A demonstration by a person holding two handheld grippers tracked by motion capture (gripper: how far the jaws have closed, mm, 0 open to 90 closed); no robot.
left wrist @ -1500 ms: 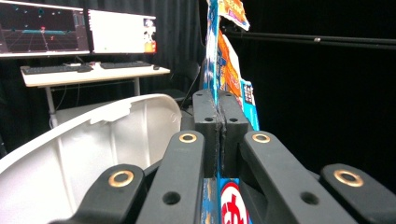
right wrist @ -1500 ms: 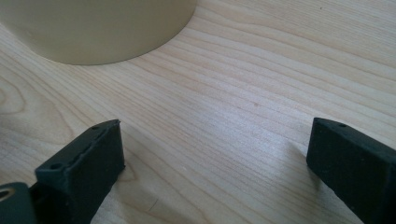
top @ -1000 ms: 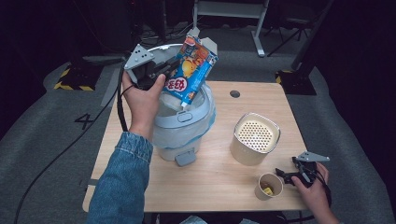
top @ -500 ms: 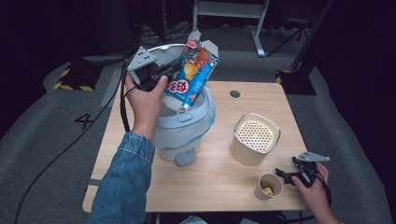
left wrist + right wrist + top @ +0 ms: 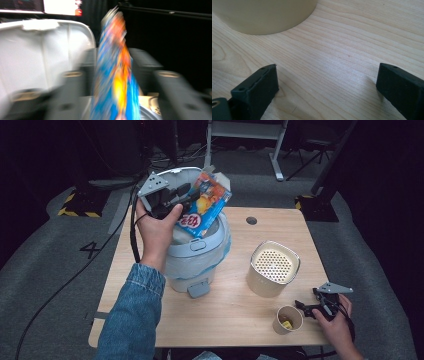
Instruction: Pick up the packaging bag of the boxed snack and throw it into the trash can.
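My left tongs [image 5: 192,199] are raised over the open top of the pale blue-grey plastic pedal bin [image 5: 197,255], which stands on the left half of the light wooden worktop [image 5: 240,300]. The bin's white hinged lid [image 5: 172,175] stands up behind my left hand [image 5: 157,227]. The crinkled blue and orange foil snack packet [image 5: 207,205] hangs tilted above the bin's mouth. In the left tongs' own view the packet [image 5: 115,75] shows edge-on between the two black jaws, with a gap on each side. That view is blurred, so I cannot tell whether either pad touches the foil. These tongs have just been opening, and they now stand apart.

Right of the bin, near the middle of the worktop, stands a cream cylindrical container with a perforated top [image 5: 273,267]. It is clear of the bin. Just in front of it and to its right sits a small brown paper cup [image 5: 289,319] with something yellow inside.

At the far right, my right tongs [image 5: 301,309] rest low at the worktop's front edge, just beside the paper cup and pointing toward it. In their own view the jaws are spread wide over bare wood, with nothing between them, and the cream container's base [image 5: 264,15] lies ahead.
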